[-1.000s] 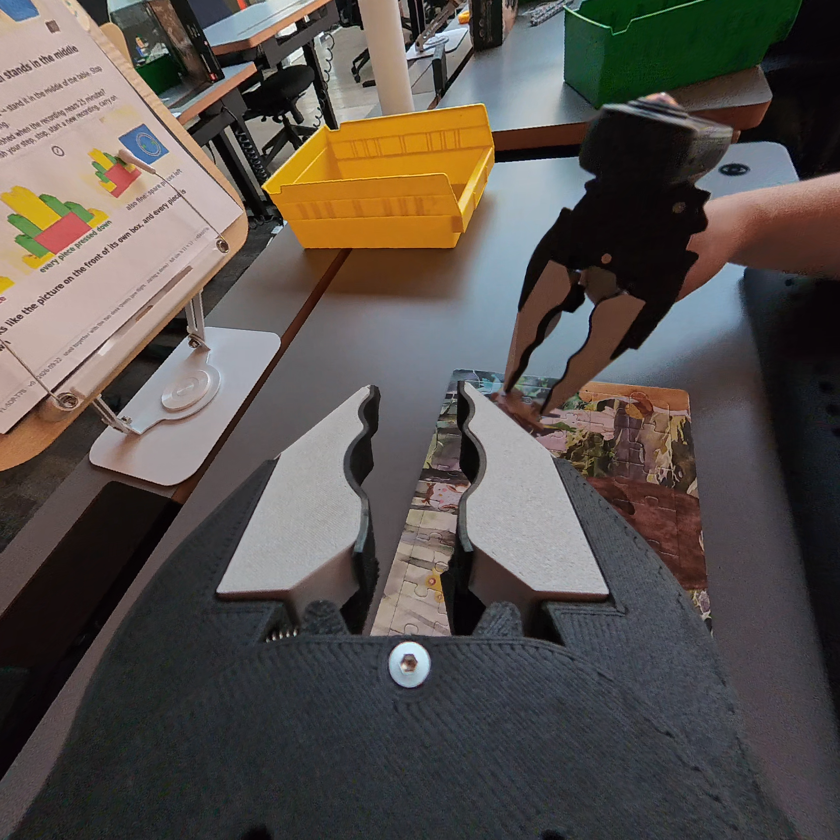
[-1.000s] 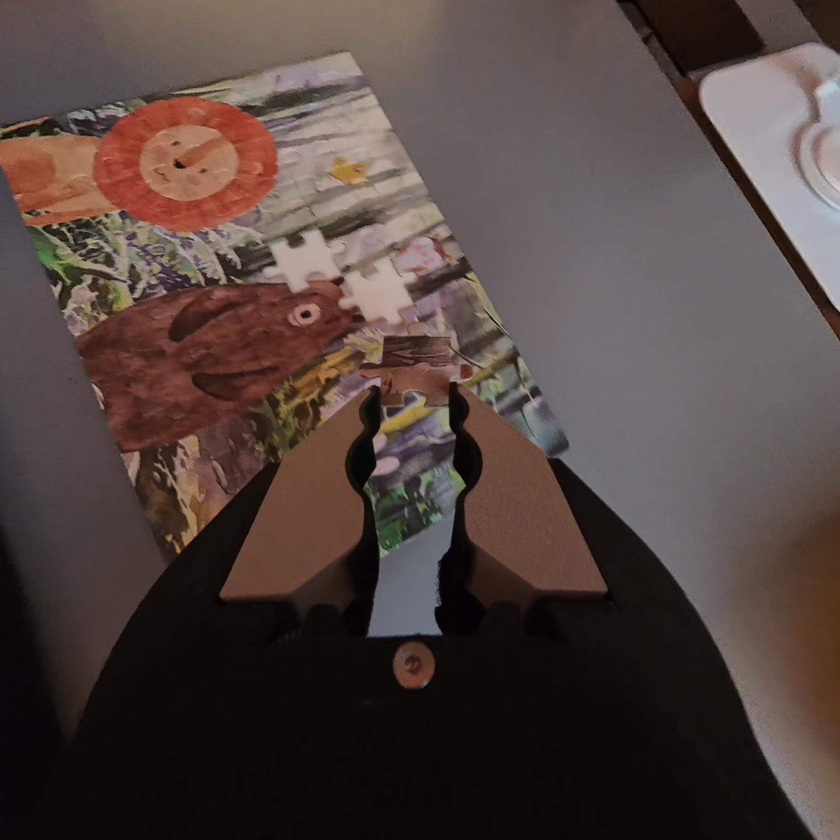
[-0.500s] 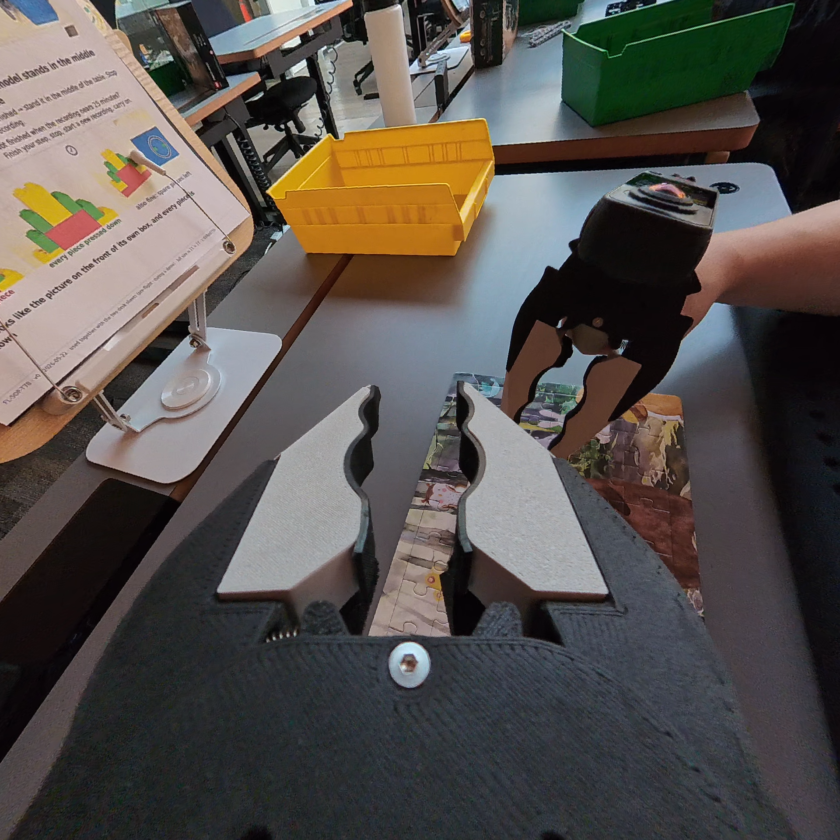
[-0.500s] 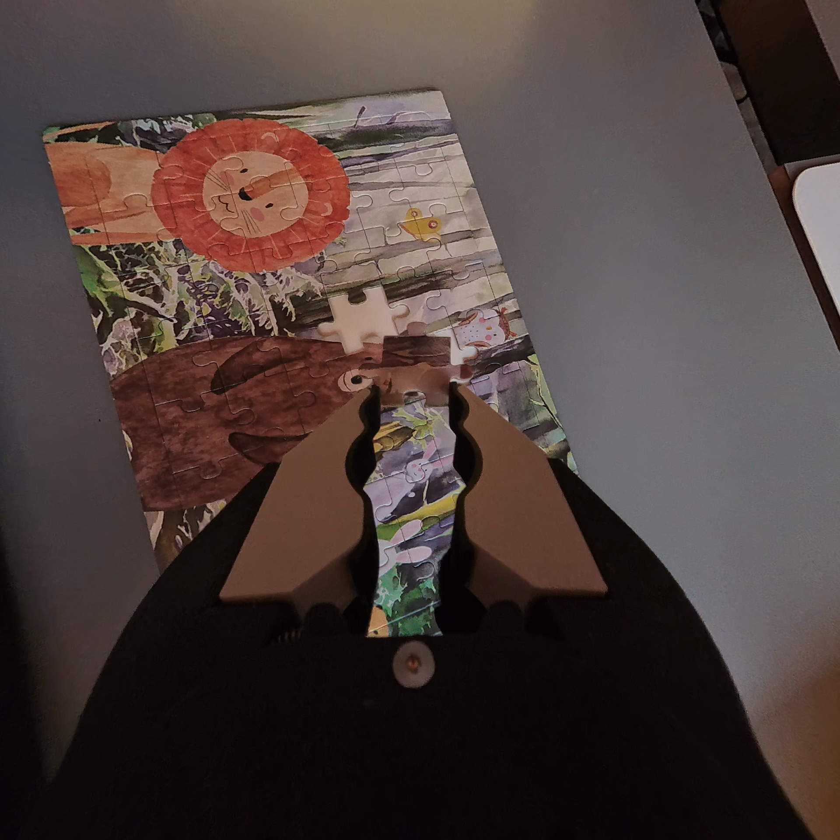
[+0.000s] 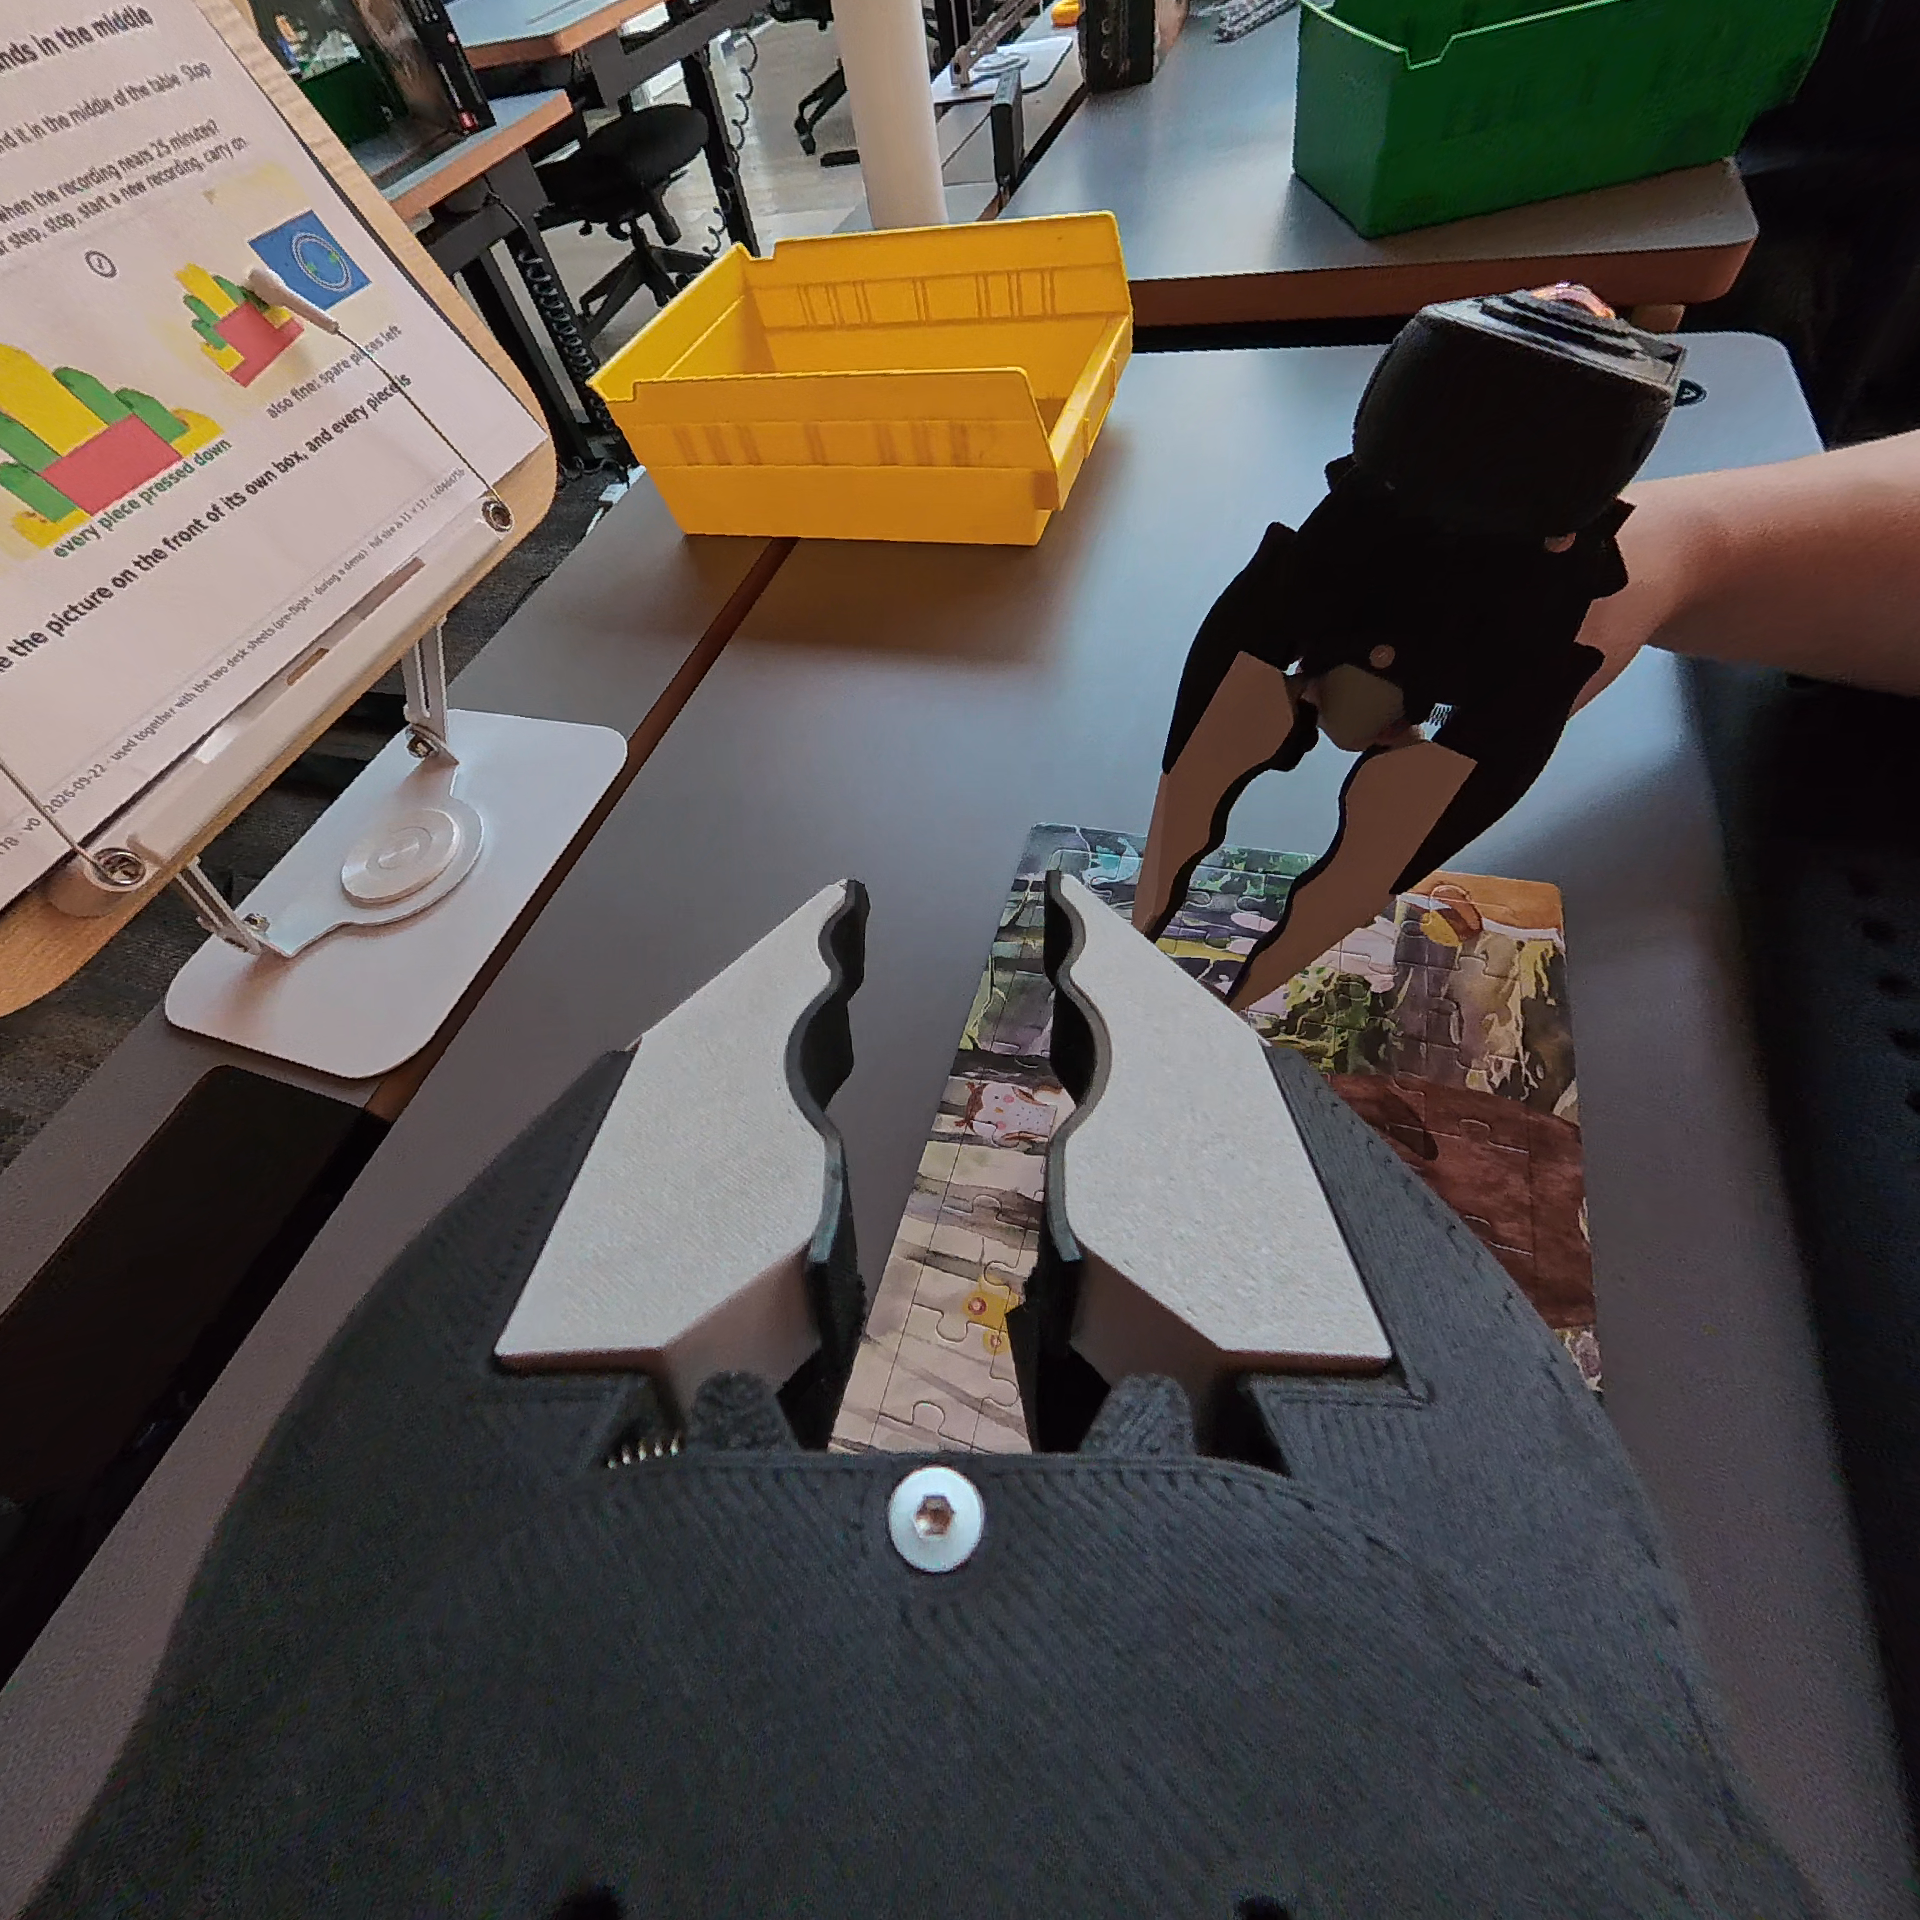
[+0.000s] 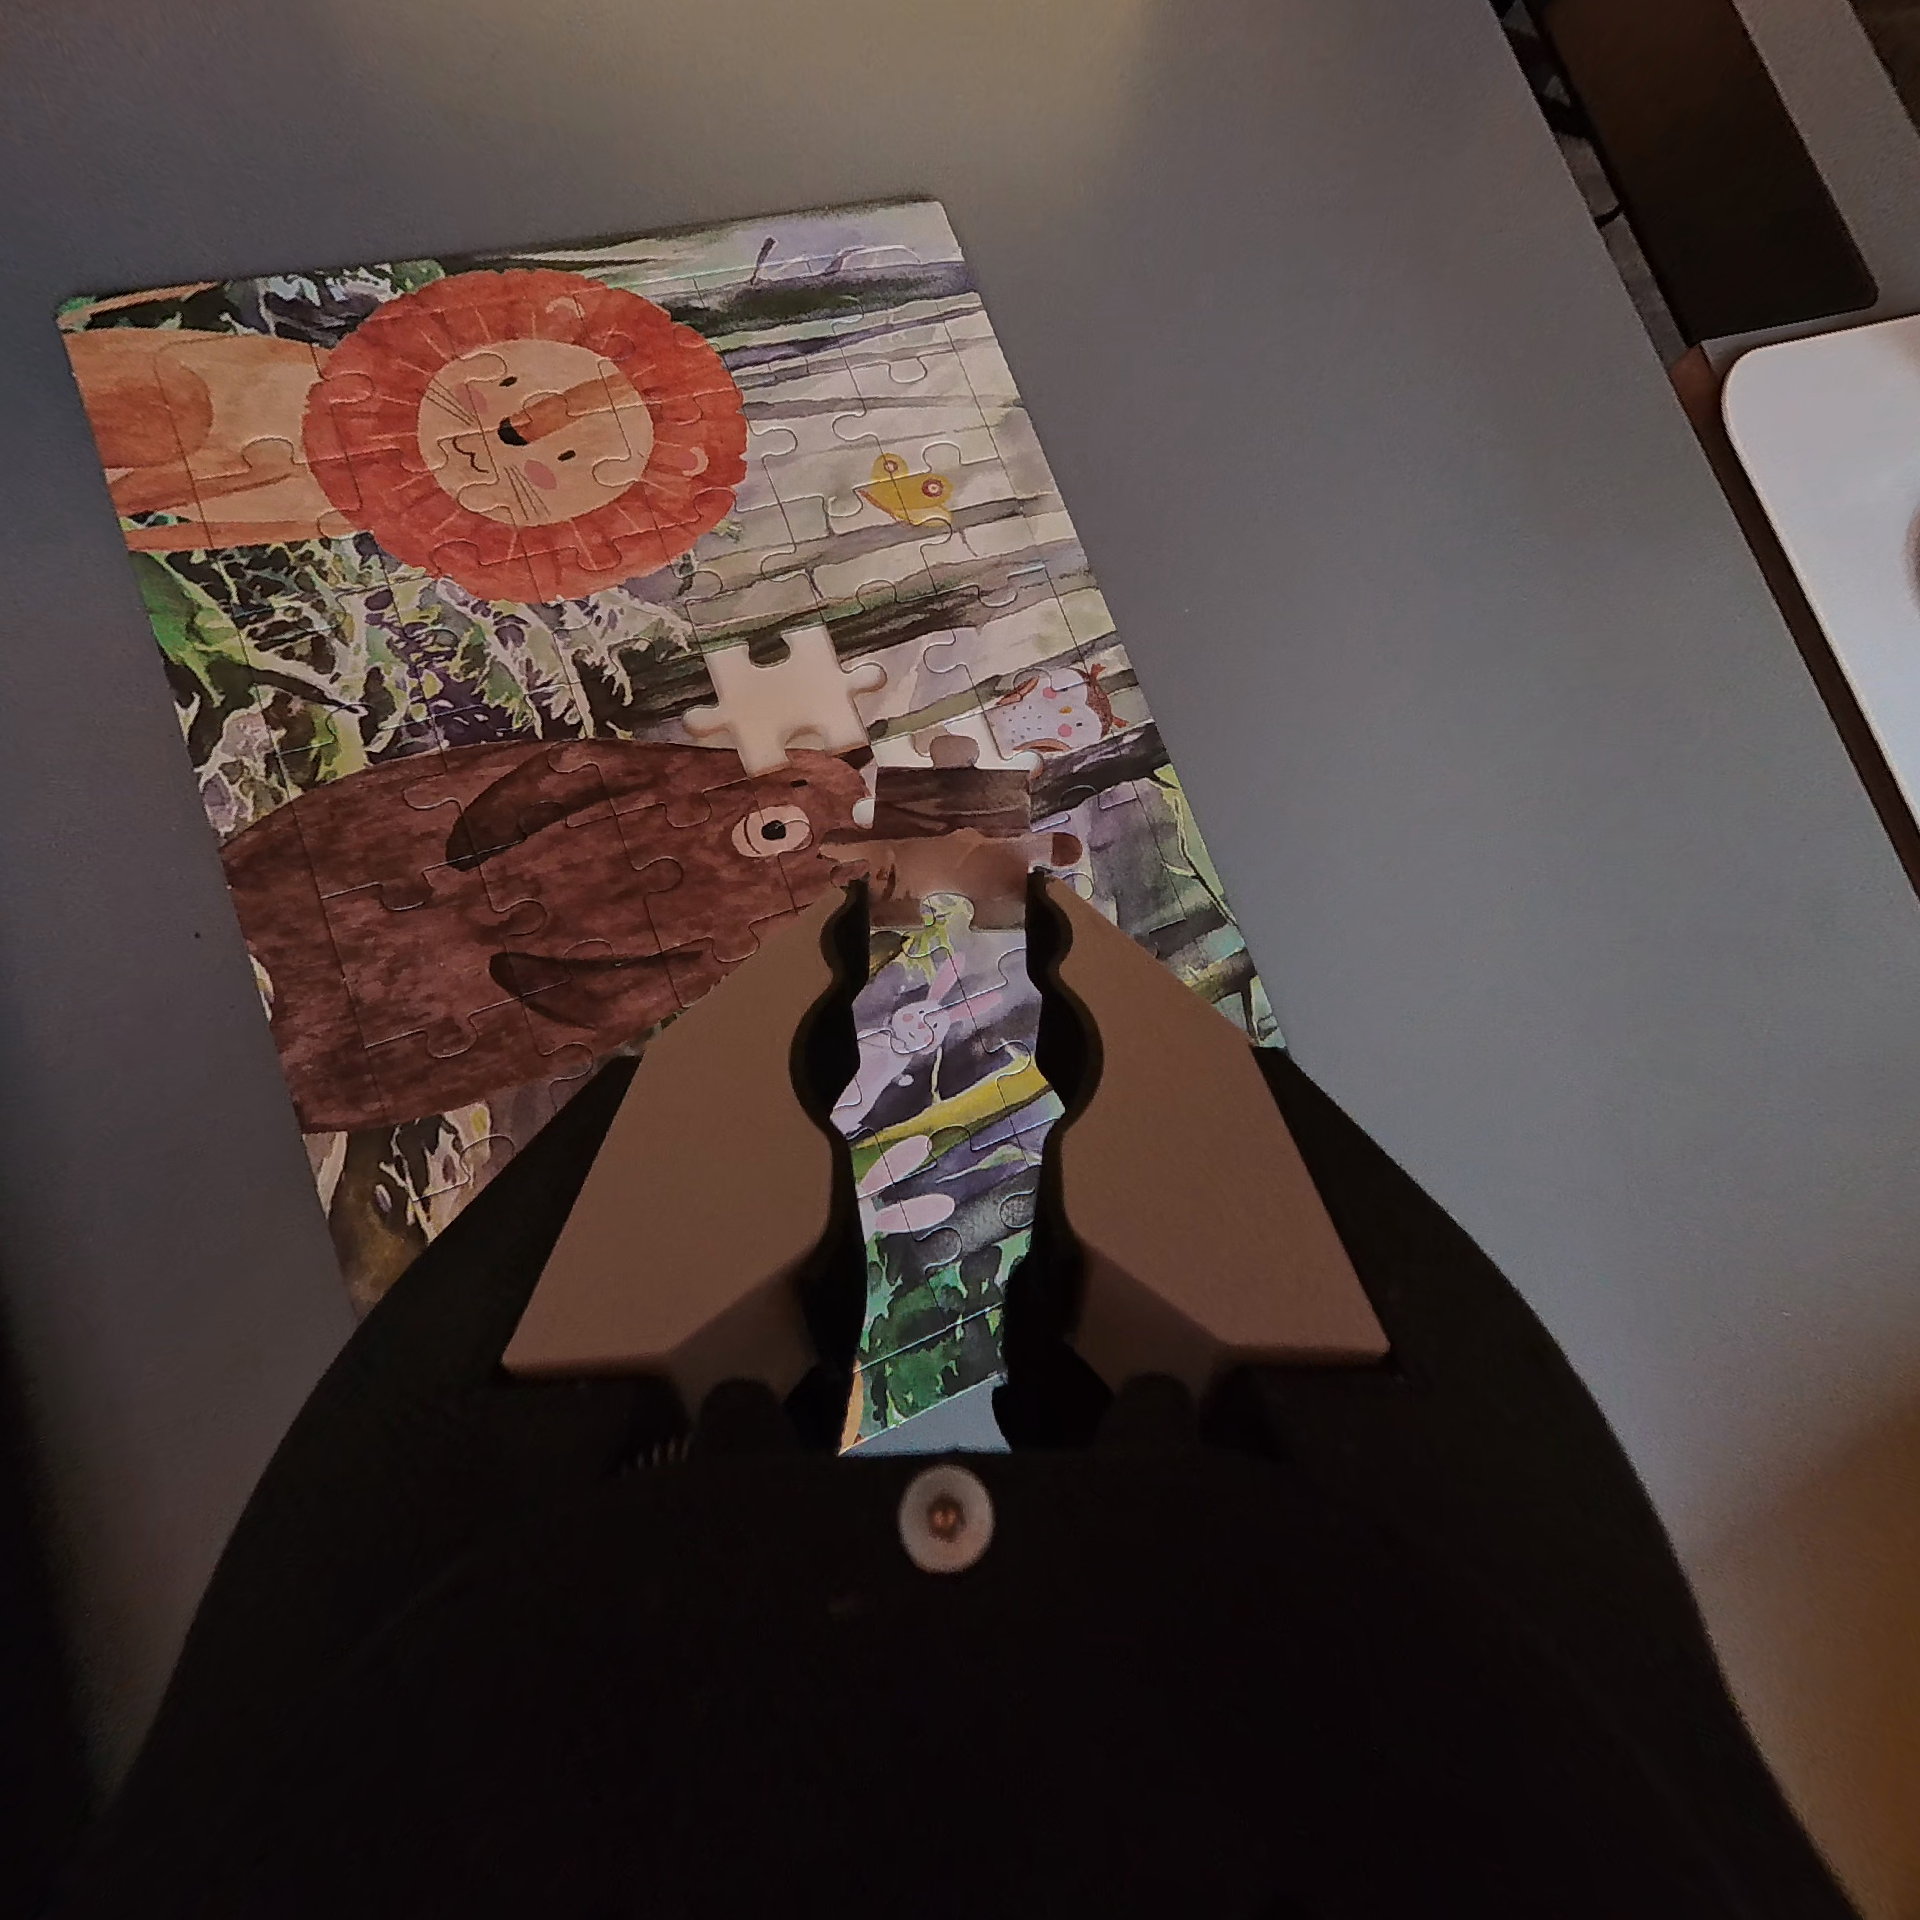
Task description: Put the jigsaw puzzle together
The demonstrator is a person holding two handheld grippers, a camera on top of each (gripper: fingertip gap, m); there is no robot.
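- Left wrist view: the left gripper (image 5: 951, 914) fills the lower half of the frame, its jaws parted and nothing between them. It hangs over the near end of the jigsaw puzzle (image 5: 1455, 1049), which lies flat on the dark worktop (image 5: 935, 707) at centre right.
- Same view: the right gripper (image 5: 1195, 961) comes down from the upper right, held by a bare forearm, its tips at the puzzle's surface. A yellow bin (image 5: 873, 405) sits at upper centre and a document stand (image 5: 239, 436) with a printed sheet at upper left; a green bin (image 5: 1538, 104) is on another desk behind.
- Right wrist view: the puzzle (image 6: 582, 665) takes the upper left and centre, nearly whole, with a lion above and a brown animal below. One pale empty slot (image 6: 784, 698) shows at centre, and a second gap seems to lie just right of it.
- Same view: the right gripper (image 6: 948, 883) has a loose piece (image 6: 951, 831) pinched by its edges at the fingertips, the jaws only as wide as the piece, just below that gap. Whether the piece is already partly seated I cannot tell.
- Handling, as I judge it: the piece is thin card, very light and stiff enough to lift but easy to bend or skew. Taking it by opposite edges near the middle should keep it level. The assembled sheet could slide or buckle if pushed sideways, so pressure should go straight down.
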